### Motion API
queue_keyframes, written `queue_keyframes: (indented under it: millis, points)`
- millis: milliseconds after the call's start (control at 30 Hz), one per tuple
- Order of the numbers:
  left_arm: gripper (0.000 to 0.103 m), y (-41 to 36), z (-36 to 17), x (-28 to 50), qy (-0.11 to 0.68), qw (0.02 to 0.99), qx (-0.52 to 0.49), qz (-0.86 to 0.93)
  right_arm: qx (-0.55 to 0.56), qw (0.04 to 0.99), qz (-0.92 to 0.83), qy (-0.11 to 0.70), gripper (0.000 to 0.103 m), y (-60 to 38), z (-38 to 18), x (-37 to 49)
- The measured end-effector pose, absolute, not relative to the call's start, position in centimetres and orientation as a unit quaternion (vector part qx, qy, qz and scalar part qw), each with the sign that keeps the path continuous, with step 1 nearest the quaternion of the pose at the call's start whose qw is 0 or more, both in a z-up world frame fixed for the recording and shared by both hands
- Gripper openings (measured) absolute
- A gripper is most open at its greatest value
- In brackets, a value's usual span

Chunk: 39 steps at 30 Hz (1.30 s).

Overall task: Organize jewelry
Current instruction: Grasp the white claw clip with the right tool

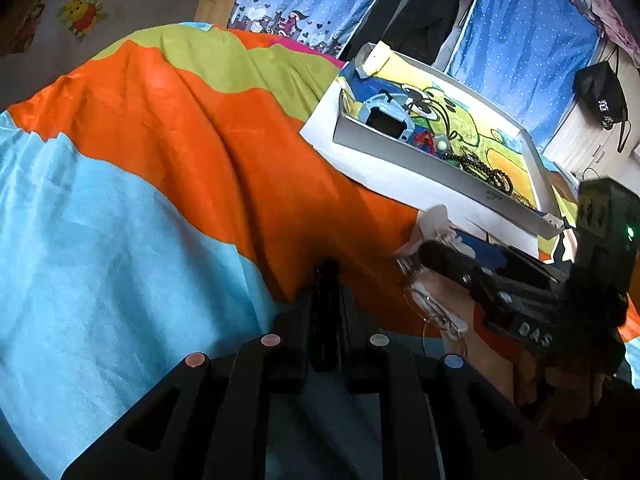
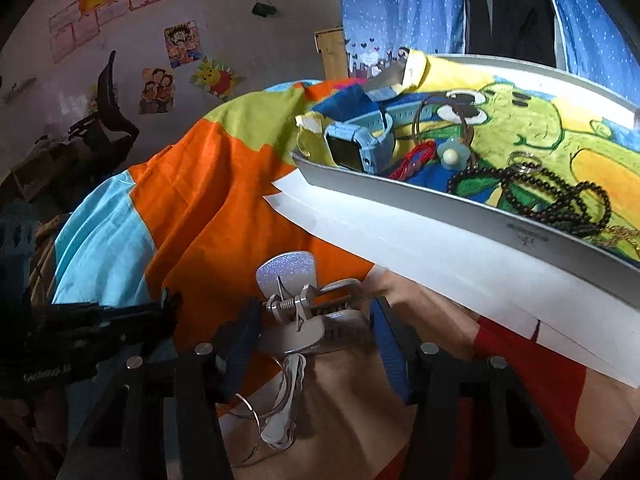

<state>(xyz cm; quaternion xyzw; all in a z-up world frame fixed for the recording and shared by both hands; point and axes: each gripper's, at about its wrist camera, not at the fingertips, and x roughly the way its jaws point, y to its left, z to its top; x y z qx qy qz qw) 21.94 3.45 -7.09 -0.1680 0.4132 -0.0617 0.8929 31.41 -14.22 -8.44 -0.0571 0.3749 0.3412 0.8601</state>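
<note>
A shallow white tray [image 2: 460, 206] lined with a cartoon picture holds a light blue watch [image 2: 356, 148], a red cord [image 2: 416, 160], a blue flower clip [image 2: 451, 156], a clear ring [image 2: 524, 164] and dark bead strings [image 2: 560, 196]; it also shows in the left wrist view [image 1: 420, 160]. My right gripper [image 2: 316, 320] is shut on a silver hair clip [image 2: 308, 308], low over the cloth, in front of the tray. Thin hoops [image 2: 272, 392] lie below it. My left gripper [image 1: 326, 280] is shut and empty over the orange cloth, left of the right gripper [image 1: 492, 276].
A cloth in orange, light blue and green bands [image 1: 180, 140] covers the surface. White paper sheets [image 2: 400, 240] lie under the tray. Blue dotted curtains [image 1: 520, 20] hang behind. A poster-covered wall [image 2: 160, 60] stands at the left.
</note>
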Motion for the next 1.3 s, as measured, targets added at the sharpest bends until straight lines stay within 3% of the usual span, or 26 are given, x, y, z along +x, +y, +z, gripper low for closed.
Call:
queue_keyframes:
  millis: [167,200,267,533,567,633,667,700,1167,1233,1300]
  points:
    - [0.01,3.4,-6.0,22.8,0.401,0.898,-0.172,-0.057,-0.049,0.874,0.338,0.345,0.051,-15.4,-6.5,30.1]
    - [0.01,3.4,-5.7,23.1,0.396,0.9,-0.171,-0.058,-0.047,0.877,0.336,0.339,0.025,-15.7,-5.9,29.8]
    - [0.01,3.1,-5.0,23.6,0.386,0.905,-0.167,-0.062,-0.045,0.887,0.323,0.329,0.003,-16.5,-4.7,29.6]
    - [0.01,2.0,-4.8,25.5,0.382,0.907,-0.16,-0.072,-0.023,0.884,0.302,0.357,0.004,-19.2,-5.2,30.4]
    - [0.01,1.9,-5.1,25.5,0.386,0.906,-0.159,-0.073,-0.014,0.883,0.294,0.366,0.006,-19.7,-5.6,30.3]
    - [0.01,1.6,-5.5,25.3,0.391,0.904,-0.156,-0.074,0.003,0.882,0.285,0.376,0.034,-20.6,-6.2,30.0]
    - [0.01,1.5,-5.7,25.1,0.394,0.903,-0.156,-0.076,0.01,0.882,0.281,0.377,0.063,-21.1,-6.4,29.8]
    - [0.01,1.3,-5.9,25.0,0.397,0.901,-0.155,-0.078,0.019,0.882,0.282,0.377,0.071,-21.5,-6.6,29.4]
    - [0.01,-0.6,-6.6,23.2,0.415,0.893,-0.139,-0.104,0.027,0.866,0.236,0.44,0.072,-22.8,-10.0,29.8]
    - [0.01,-0.6,-6.6,23.1,0.415,0.893,-0.139,-0.104,0.035,0.866,0.23,0.443,0.064,-23.1,-10.2,29.8]
    - [0.01,-0.8,-6.5,23.0,0.415,0.893,-0.138,-0.106,0.043,0.867,0.231,0.439,0.063,-23.4,-10.1,29.7]
